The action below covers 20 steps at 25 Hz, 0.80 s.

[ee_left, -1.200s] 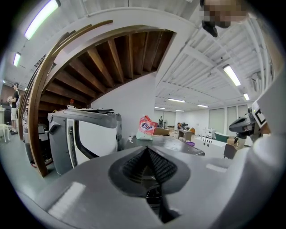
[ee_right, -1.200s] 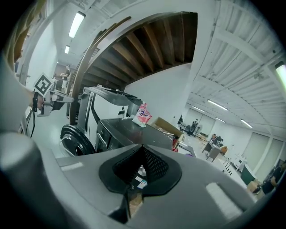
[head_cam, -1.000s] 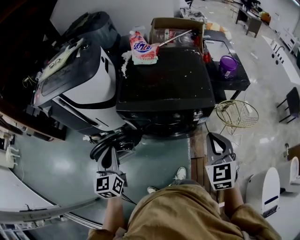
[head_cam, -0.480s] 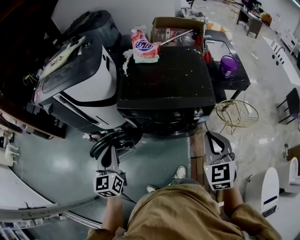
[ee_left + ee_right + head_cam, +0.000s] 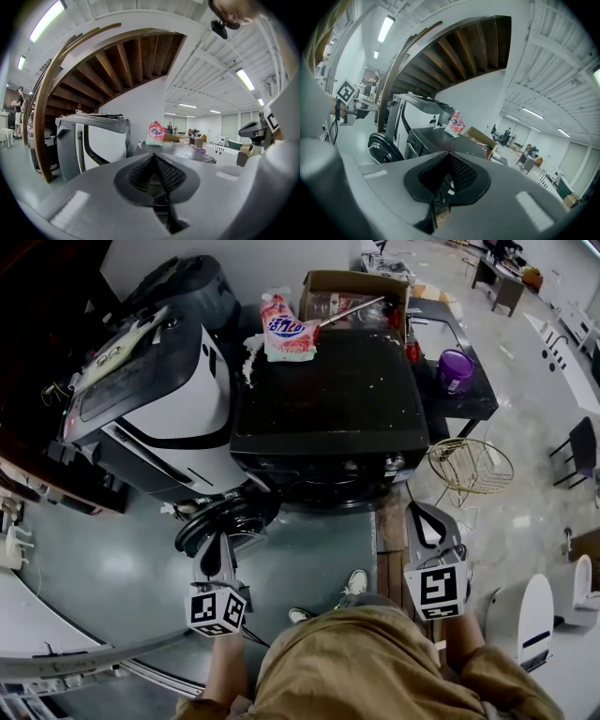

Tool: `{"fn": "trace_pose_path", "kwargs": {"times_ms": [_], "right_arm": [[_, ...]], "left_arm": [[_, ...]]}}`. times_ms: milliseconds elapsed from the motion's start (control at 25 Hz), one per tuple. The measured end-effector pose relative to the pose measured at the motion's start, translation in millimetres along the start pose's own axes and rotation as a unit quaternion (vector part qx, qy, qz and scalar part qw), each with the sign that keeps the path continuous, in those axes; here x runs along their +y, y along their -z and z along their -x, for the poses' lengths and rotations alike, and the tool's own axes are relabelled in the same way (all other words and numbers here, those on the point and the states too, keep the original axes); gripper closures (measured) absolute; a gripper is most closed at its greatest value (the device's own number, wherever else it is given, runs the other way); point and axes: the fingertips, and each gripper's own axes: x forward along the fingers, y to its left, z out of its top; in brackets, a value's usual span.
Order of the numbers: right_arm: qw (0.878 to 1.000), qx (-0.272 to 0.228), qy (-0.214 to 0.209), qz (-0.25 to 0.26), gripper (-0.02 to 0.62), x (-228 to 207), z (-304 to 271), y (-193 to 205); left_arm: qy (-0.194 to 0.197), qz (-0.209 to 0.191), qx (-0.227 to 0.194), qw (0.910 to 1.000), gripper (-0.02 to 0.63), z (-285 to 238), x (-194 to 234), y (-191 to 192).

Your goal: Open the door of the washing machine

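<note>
Below the head camera, near the middle of the floor, stands the black washing machine [image 5: 328, 399], its flat top carrying a pink detergent bag [image 5: 286, 329] at the far left corner. Its round door [image 5: 234, 517] hangs out from the left end of the front, swung toward the person, so the opening step looks done. What may be left is only to push it wider or let go. The left gripper [image 5: 222, 545] points at the door's near rim, and from above I cannot tell whether it touches. The right gripper [image 5: 427, 521] is well apart from the door, off the machine's near right corner, beside a wire basket [image 5: 472, 465]. A white machine [image 5: 178, 409] stands just left of the washer.

Left gripper view: the jaws are together at their tips, with nothing seen between them. Past them lie the washer's top, the bag and the white machine. The door itself is hidden below the gripper's body.

Right gripper view: these jaws are together too and hold nothing. To the left of them the door shows as a dark ring standing on edge, clear of the machine's front. Being round, it has no real long axis. Its flat face stands upright and, as I judge it, is turned toward the right, with its hinge side against the washer's left front and its free edge nearest the person.
</note>
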Motion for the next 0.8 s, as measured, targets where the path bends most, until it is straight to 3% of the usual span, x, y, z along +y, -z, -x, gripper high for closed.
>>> {"fn": "trace_pose_path", "kwargs": {"times_ms": [800], "right_arm": [[1.0, -0.007, -0.021, 0.004, 0.591, 3.3, -18.9, -0.9]], "left_arm": [[-0.022, -0.004, 0.004, 0.9997, 0.545, 1.9, 6.3, 3.2]]}}
